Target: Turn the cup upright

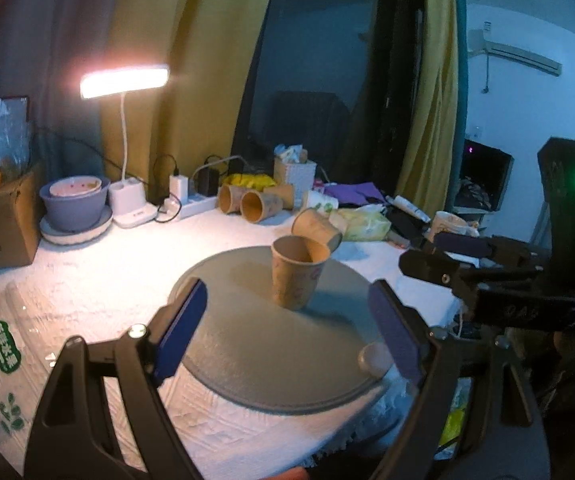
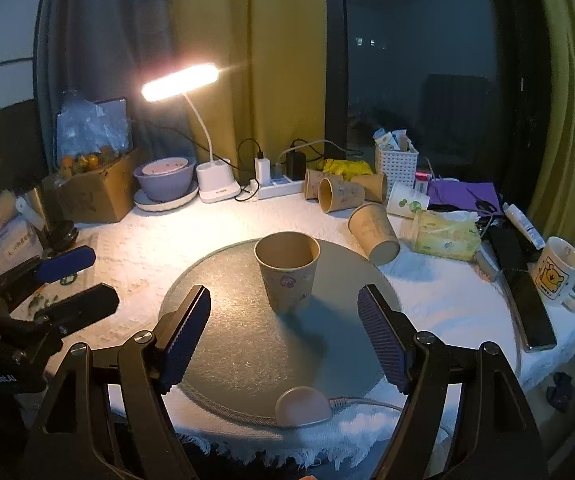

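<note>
A brown paper cup (image 1: 296, 272) stands upright, mouth up, on a round grey mat (image 1: 247, 356); it also shows in the right wrist view (image 2: 287, 270) on the mat (image 2: 247, 344). My left gripper (image 1: 287, 328) is open and empty, its blue pads either side of the mat in front of the cup. My right gripper (image 2: 285, 332) is open and empty, also short of the cup. The right gripper shows at the right of the left wrist view (image 1: 447, 256); the left gripper shows at the left of the right wrist view (image 2: 71, 280).
Several paper cups lie on their sides behind the mat (image 2: 373, 232) (image 2: 339, 196). A lit desk lamp (image 2: 181, 82), power strip (image 2: 279, 188), purple bowl (image 2: 165, 180), cardboard box (image 2: 95, 192), white basket (image 2: 395, 164), tissue pack (image 2: 445, 236), bear mug (image 2: 559, 276) crowd the white-clothed table (image 2: 135, 240).
</note>
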